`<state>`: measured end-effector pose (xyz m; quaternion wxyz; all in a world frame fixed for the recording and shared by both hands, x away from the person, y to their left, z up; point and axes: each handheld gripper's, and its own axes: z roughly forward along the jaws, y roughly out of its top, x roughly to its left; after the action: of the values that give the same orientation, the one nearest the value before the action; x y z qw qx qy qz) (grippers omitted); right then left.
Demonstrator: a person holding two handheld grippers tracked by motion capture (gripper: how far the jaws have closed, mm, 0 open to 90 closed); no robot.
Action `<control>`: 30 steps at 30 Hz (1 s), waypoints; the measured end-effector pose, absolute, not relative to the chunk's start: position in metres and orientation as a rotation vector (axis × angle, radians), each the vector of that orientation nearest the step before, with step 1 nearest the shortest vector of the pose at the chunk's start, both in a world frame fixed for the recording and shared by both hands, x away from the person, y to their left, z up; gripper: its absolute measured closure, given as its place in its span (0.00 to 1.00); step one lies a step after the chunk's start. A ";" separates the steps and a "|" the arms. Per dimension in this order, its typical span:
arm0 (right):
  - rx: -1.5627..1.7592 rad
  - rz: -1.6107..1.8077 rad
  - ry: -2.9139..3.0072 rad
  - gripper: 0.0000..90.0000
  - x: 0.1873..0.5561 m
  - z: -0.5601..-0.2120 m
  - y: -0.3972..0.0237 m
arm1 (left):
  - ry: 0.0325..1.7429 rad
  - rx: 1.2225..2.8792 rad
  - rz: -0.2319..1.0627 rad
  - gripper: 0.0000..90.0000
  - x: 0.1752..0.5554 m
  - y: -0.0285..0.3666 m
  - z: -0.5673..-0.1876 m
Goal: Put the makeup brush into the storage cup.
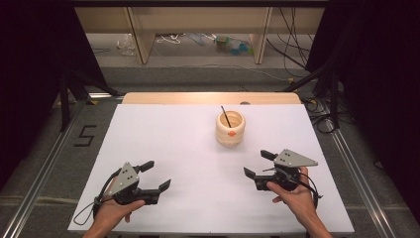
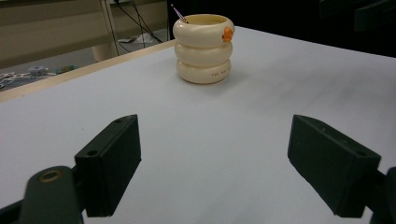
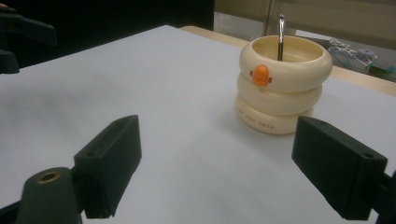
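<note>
Two grippers, left gripper [image 1: 157, 176] and right gripper [image 1: 257, 163], are resting wide open on the counter [image 1: 173, 144], both facing the cream ringed holder [image 1: 230, 129] containing a thin stick [image 1: 225, 115].

A white sheet covers the desk [image 1: 163, 148], whose wooden far edge shows, while beyond it grey floor [image 1: 198, 74] holds cables [image 1: 292, 54], wooden furniture legs [image 1: 141, 34] and black curtains [image 1: 34, 59] at both sides.

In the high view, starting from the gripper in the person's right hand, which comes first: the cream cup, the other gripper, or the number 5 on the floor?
From the right gripper:
1. Cream ringed cup, just beyond it on the table.
2. Left gripper, across the table's near side.
3. Floor number 5, off the table's left edge.
</note>
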<state>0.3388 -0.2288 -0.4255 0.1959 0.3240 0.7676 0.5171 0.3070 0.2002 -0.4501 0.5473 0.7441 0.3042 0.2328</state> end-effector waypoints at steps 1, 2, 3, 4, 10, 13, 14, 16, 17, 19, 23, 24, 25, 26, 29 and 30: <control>0.906 1.446 2.158 0.19 0.338 -0.426 -0.229 | 0.721 1.763 0.552 0.19 0.307 0.200 -0.450; 0.905 1.449 2.152 0.19 0.338 -0.426 -0.230 | 0.721 1.763 0.553 0.19 0.307 0.201 -0.450; 0.907 1.452 2.152 0.19 0.337 -0.426 -0.230 | 0.722 1.762 0.553 0.19 0.307 0.201 -0.450; 0.907 1.451 2.150 0.19 0.336 -0.427 -0.230 | 0.722 1.762 0.554 0.19 0.307 0.201 -0.450; 0.906 1.448 2.162 0.19 0.331 -0.430 -0.232 | 0.722 1.765 0.554 0.19 0.307 0.200 -0.450; 0.907 1.449 2.170 0.19 0.328 -0.430 -0.233 | 0.723 1.766 0.553 0.19 0.307 0.200 -0.450; 0.907 1.451 2.174 0.19 0.327 -0.430 -0.234 | 0.723 1.765 0.554 0.19 0.307 0.200 -0.450; 0.904 1.461 2.158 0.19 0.325 -0.431 -0.235 | 0.723 1.765 0.554 0.19 0.307 0.200 -0.450; 0.905 1.442 2.175 0.18 0.324 -0.430 -0.236 | 0.723 1.766 0.554 0.19 0.307 0.200 -0.450; 0.907 1.446 2.167 0.18 0.322 -0.431 -0.237 | 0.723 1.766 0.553 0.19 0.307 0.200 -0.450; 0.900 1.432 2.164 0.18 0.318 -0.434 -0.238 | 0.723 1.766 0.553 0.19 0.307 0.200 -0.450; 0.903 1.433 2.170 0.18 0.317 -0.434 -0.238 | 0.723 1.766 0.553 0.19 0.307 0.200 -0.450; 0.898 1.447 2.183 0.18 0.317 -0.434 -0.238 | 0.724 1.765 0.553 0.19 0.307 0.200 -0.450; 0.900 1.425 2.200 0.18 0.316 -0.433 -0.239 | 0.723 1.765 0.554 0.19 0.307 0.200 -0.450; 0.893 1.427 2.172 0.19 0.316 -0.433 -0.239 | 0.722 1.766 0.552 0.19 0.307 0.200 -0.450; 0.895 1.429 2.175 0.19 0.316 -0.433 -0.239 | 0.722 1.766 0.552 0.19 0.307 0.200 -0.450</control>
<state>0.3159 -0.2389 -0.4331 0.1935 0.3191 0.7754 0.5094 0.3074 0.2000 -0.4504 0.5460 0.7450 0.3044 0.2329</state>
